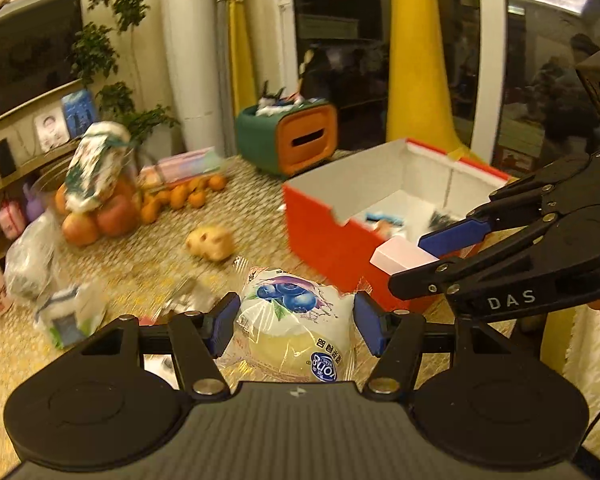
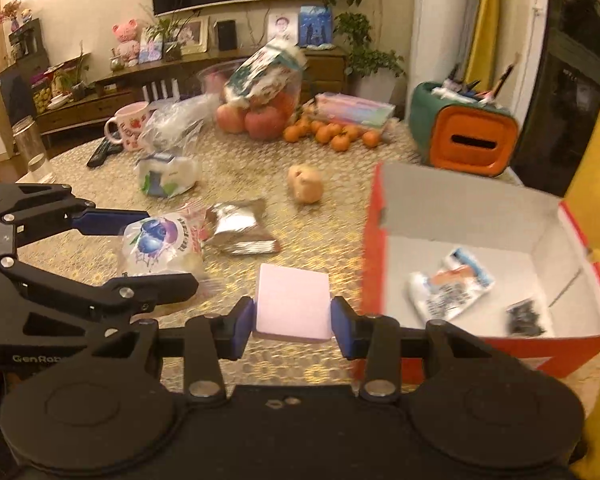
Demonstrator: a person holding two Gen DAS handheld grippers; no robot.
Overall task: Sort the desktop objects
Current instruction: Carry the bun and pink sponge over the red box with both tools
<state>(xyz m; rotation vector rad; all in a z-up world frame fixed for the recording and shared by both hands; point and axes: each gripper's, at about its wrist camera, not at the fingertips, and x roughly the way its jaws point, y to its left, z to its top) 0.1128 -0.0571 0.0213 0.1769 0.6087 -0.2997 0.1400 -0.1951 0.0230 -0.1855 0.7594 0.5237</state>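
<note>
Left gripper (image 1: 294,322) closed on a blueberry-print snack packet (image 1: 296,320), both blue pads pressing the wrapper's sides, held above the patterned tabletop (image 1: 132,264). Right gripper (image 2: 293,320) clamped on a pale pink block (image 2: 293,300), which stands upright between its pads; in the left wrist view the block (image 1: 400,258) sits at the near wall of the red cardboard box (image 1: 324,236).

The box, white inside, lies ahead and to the right of both grippers. It holds a white printed sachet (image 2: 452,284) on its floor and a small dark item (image 2: 526,316) nearer the corner, too blurred to name.

Ahead of the right gripper, on the tabletop: a silver foil pouch (image 2: 240,228), a beige pig-shaped figure (image 2: 306,184), and a white-and-green packet (image 2: 166,174). Farther off, apples (image 2: 256,118) and small oranges (image 2: 332,134). A green-and-orange desk organiser (image 2: 466,136), beyond the box, holds pens.
</note>
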